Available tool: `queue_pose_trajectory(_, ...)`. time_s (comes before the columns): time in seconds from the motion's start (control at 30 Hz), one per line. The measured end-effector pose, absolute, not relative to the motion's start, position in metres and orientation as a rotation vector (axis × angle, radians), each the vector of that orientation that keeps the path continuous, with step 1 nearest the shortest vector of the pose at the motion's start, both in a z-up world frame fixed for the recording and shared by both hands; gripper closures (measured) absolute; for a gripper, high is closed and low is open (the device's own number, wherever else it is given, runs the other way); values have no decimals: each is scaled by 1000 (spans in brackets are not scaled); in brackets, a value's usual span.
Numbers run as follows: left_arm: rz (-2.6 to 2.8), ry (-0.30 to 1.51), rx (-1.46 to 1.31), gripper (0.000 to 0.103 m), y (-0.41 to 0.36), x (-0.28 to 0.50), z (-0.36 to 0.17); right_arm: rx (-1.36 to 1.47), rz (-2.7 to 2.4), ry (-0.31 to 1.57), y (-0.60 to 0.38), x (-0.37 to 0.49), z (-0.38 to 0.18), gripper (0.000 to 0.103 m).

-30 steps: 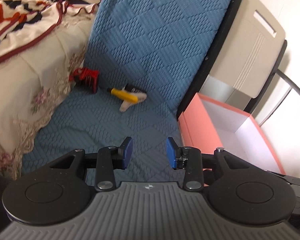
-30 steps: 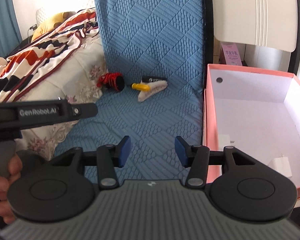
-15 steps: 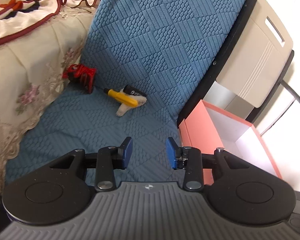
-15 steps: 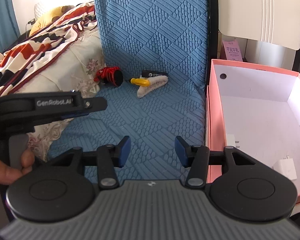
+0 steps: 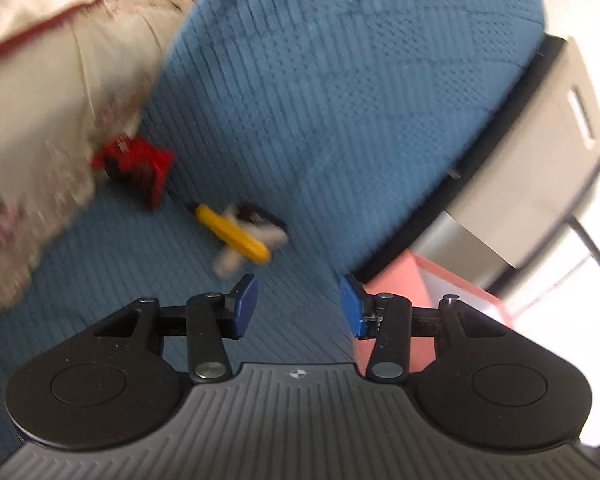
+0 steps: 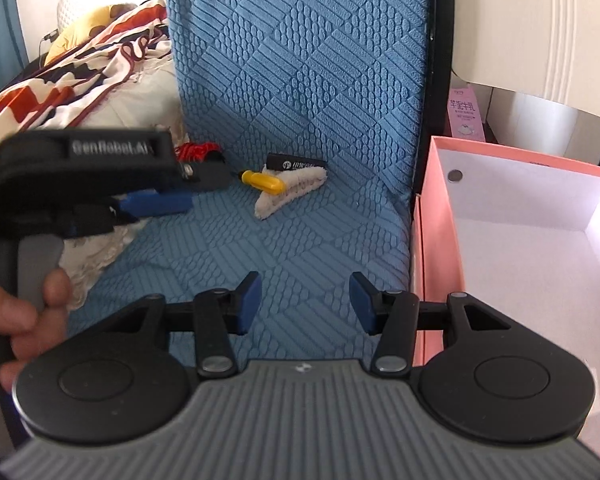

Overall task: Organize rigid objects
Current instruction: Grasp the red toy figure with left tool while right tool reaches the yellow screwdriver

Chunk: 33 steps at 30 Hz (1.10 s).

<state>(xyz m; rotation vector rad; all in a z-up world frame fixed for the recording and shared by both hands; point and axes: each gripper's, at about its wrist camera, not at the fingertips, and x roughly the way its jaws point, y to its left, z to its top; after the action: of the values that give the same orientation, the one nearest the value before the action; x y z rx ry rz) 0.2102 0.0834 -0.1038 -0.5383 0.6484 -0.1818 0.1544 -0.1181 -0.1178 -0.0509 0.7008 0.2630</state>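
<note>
A chair seat [image 6: 228, 264] holds three small items at its back, in front of the backrest [image 6: 300, 60]. A toy [image 6: 198, 151] lies leftmost, against the bedding [image 6: 112, 92]. Right of it lies a screwdriver [image 6: 262, 181], touching a hair clip [image 6: 290, 192]. A small flat device [image 6: 296, 163] sits just behind the clip. An open box [image 6: 424, 240] stands right of the seat.

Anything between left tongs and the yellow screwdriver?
Nothing: only bare blue seat cover between the left tongs and yellow screwdriver, per left wrist view.
</note>
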Motion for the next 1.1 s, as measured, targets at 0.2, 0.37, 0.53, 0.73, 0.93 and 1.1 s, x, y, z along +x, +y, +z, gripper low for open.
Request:
queue_pose_trajectory(0.2, -87, 646, -578, 51, 102, 252, -106, -64, 260, 708, -108, 193, -125, 51)
queue_pose_trajectory(0.37, -23, 685, -641, 50, 113, 287, -116, -91, 269, 704, -97, 224, -132, 51)
queue_pose_trajectory(0.53, 68, 745, -659, 50, 119, 322, -130, -112, 278, 700, -88, 254, -138, 52)
queue_pose_trajectory(0.73, 108, 782, -773, 50, 134, 346, -152, -154, 325, 706, -71, 281, -149, 53)
queue_pose_trajectory(0.93, 121, 787, -857, 50, 141, 362, -161, -164, 340, 695, -60, 304, -154, 53)
queue_pose_trajectory(1.1, 222, 768, -871, 44, 149, 360, -166, -193, 354, 701, -49, 313, -166, 53)
